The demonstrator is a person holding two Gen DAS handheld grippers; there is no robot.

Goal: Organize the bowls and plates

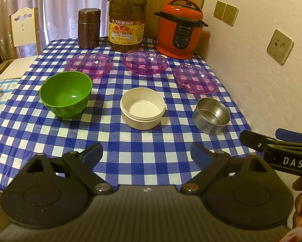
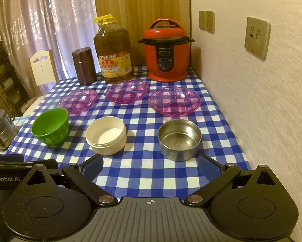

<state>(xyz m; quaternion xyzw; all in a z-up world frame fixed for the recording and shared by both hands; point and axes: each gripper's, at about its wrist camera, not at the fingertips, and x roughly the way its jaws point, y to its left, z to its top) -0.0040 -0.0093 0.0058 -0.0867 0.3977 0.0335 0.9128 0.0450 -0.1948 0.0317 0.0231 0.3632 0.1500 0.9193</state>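
Three purple glass plates stand in a row on the checked table: left [image 1: 89, 65] [image 2: 78, 100], middle [image 1: 144, 62] [image 2: 126, 91], right [image 1: 195, 78] [image 2: 174, 100]. In front of them stand a green bowl [image 1: 65, 93] [image 2: 50, 127], a white bowl [image 1: 142, 107] [image 2: 106, 138] and a steel bowl [image 1: 211, 116] [image 2: 179, 139]. My left gripper [image 1: 146, 154] is open and empty, short of the white bowl. My right gripper [image 2: 151, 166] is open and empty, just short of the steel bowl; it also shows in the left wrist view [image 1: 272, 141].
At the back stand a brown canister [image 1: 89, 28] [image 2: 84, 66], a large oil bottle [image 1: 127, 16] [image 2: 113, 50] and a red pressure cooker [image 1: 180, 28] [image 2: 166, 50]. A wall [image 1: 261, 70] runs along the table's right edge. A chair [image 1: 23, 30] and a steel container [image 2: 0, 130] stand at the left.
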